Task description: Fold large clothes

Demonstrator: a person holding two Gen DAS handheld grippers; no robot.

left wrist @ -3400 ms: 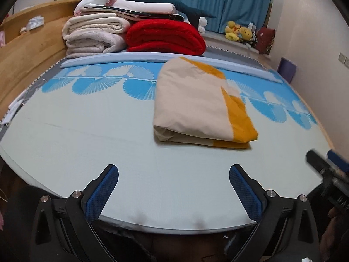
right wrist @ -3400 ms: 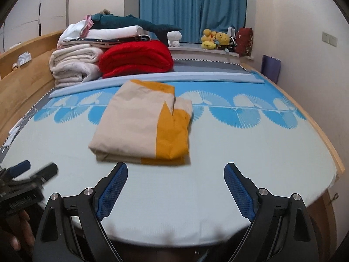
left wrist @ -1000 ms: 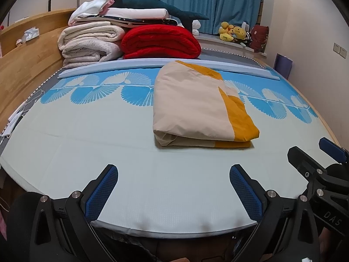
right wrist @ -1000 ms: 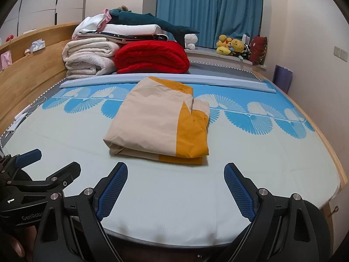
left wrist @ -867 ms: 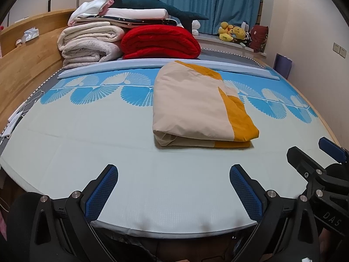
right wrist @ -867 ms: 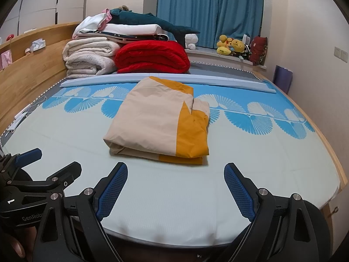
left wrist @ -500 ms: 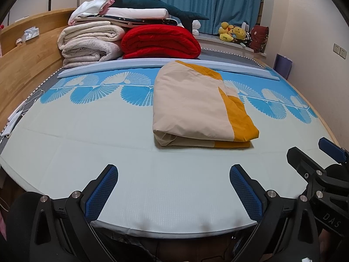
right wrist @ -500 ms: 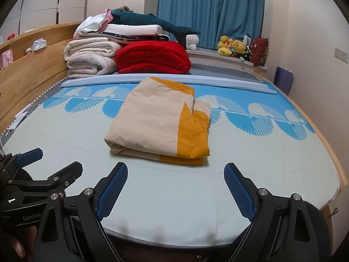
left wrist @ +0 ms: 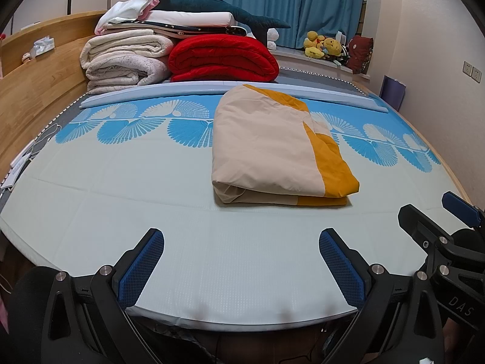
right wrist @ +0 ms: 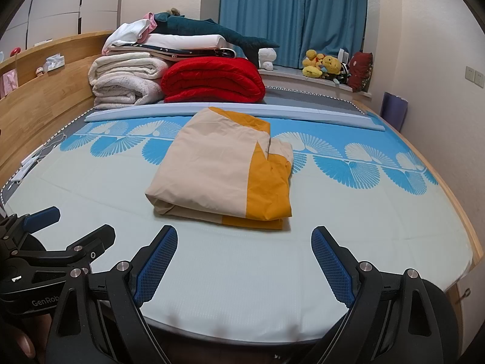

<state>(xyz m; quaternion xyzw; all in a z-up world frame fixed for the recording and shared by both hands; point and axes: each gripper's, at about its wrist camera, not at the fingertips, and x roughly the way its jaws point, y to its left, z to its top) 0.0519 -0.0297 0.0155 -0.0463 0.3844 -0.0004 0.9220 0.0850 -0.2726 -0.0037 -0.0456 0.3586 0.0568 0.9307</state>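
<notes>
- Beige/orange garment [left wrist: 272, 151] folded, lying on bed [left wrist: 121, 188].
- L gripper [left wrist: 242, 261] and R gripper [right wrist: 244, 257] both spread wide, empty.
- Risk: regrasping top layer only could unroll fold.

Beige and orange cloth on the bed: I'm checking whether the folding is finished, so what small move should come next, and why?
Probably just pull both tongs back. The cloth already lies as a compact folded bundle on the bed, and the left tongs and right tongs are open, empty and short of it. At most, tuck the loose corner on its right side.
</notes>
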